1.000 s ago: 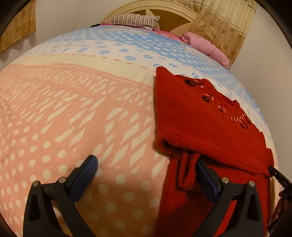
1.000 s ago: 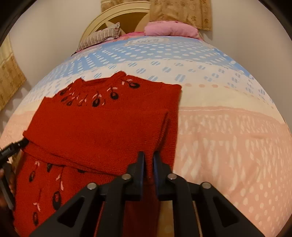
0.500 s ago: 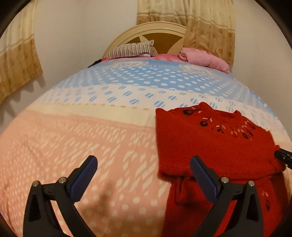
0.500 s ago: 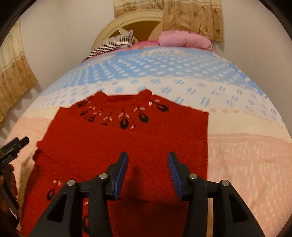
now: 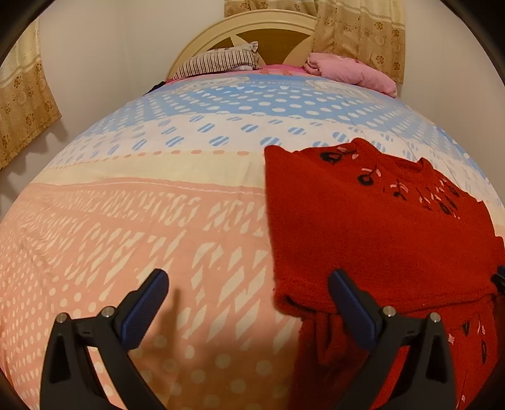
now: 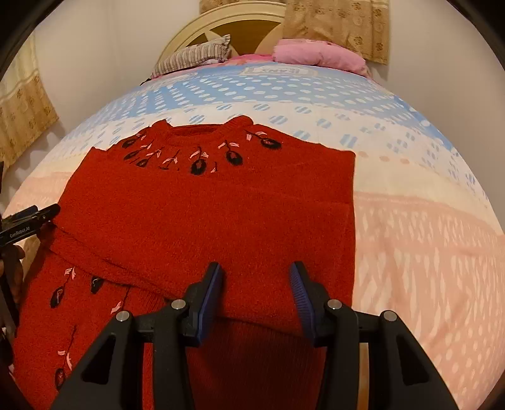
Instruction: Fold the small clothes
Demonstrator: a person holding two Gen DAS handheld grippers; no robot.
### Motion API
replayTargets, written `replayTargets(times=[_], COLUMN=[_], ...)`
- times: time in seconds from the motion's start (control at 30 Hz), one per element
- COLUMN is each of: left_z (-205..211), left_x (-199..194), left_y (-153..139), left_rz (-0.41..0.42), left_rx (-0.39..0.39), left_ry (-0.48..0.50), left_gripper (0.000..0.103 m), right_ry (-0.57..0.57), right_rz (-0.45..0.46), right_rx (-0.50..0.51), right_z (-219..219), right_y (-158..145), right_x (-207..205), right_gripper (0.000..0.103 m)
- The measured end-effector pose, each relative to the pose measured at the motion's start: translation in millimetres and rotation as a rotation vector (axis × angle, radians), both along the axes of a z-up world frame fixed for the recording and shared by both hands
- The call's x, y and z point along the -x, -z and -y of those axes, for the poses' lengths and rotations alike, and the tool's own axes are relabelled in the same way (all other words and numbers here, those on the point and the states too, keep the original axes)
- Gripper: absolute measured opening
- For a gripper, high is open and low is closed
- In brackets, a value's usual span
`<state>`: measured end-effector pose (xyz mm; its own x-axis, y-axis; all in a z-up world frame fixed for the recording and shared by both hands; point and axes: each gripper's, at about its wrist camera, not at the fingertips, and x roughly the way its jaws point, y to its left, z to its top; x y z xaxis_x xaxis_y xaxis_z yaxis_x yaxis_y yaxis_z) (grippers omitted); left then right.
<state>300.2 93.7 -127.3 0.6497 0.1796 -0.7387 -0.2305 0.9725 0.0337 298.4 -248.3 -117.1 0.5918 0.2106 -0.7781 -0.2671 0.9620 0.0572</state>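
Observation:
A small red knit sweater [image 6: 214, 214] with dark flower embroidery at the neck lies on the bed, both sleeves folded across its front. It shows at the right of the left wrist view [image 5: 378, 233]. My right gripper [image 6: 256, 293] is open and empty, just above the sweater's folded sleeve. My left gripper [image 5: 249, 299] is wide open and empty at the sweater's left edge, its right finger [image 5: 350, 302] over the folded sleeve end. The left gripper's tip also shows at the left edge of the right wrist view [image 6: 31, 220].
The bed has a pink, cream and blue dotted cover [image 5: 126, 220]. A striped pillow [image 5: 217, 61] and a pink bundle [image 5: 350, 74] lie by the headboard [image 6: 227, 28]. Curtains hang on the walls at left and right.
My right gripper opened and let go of the sleeve, now laid across the sweater. Both grippers lifted and pulled back a little; the left stayed open.

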Motion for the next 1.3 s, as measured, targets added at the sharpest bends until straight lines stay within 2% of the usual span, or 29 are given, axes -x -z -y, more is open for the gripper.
replayTargets(times=[0.13, 0.2, 0.3, 0.43, 0.53, 0.63, 0.83, 1.0, 1.1, 1.17, 1.3], left_z=[-1, -2, -5, 5, 9, 6, 7, 8, 13, 14, 19], left_x=[8, 13, 24, 11, -3, -5, 4, 19, 34, 41, 45], left_y=[-2, -6, -23, -14, 5, 7, 7, -3, -9, -13, -18], left_rz=[0.009, 0.022, 0.11, 0.059, -0.028, -0.041, -0.032, -0.016, 0.004, 0.014, 0.02], left_rx=[0.012, 0.015, 0.035, 0.017, 0.022, 0.059, 0.083, 0.105, 0.078, 0.073, 0.047], left_ry=[0.006, -0.004, -0.015, 0.018, 0.047, 0.065, 0.072, 0.071, 0.087, 0.1, 0.11], left_gripper=[0.103, 0.103, 0.103, 0.103, 0.103, 0.103, 0.103, 0.103, 0.103, 0.103, 0.103], right_ry=[0.005, 0.011, 0.051, 0.064, 0.052, 0.034, 0.042, 0.052, 0.071, 0.094, 0.137], right_rz=[0.009, 0.006, 0.043, 0.089, 0.043, 0.008, 0.004, 0.005, 0.009, 0.013, 0.007], right_rx=[-0.01, -0.061, -0.146, -0.135, -0.114, -0.095, -0.077, -0.143, -0.156, -0.163, -0.194], right_z=[1, 9, 25, 28, 24, 25, 32, 42, 46, 48, 55], right_y=[-2, -6, -18, -27, -20, -5, 0, 2, -2, -5, -7], right_x=[7, 8, 15, 14, 6, 6, 15, 14, 17, 21, 26], right_gripper=[0.047, 0.047, 0.047, 0.046, 0.046, 0.047, 0.047, 0.048, 0.049, 0.058, 0.059])
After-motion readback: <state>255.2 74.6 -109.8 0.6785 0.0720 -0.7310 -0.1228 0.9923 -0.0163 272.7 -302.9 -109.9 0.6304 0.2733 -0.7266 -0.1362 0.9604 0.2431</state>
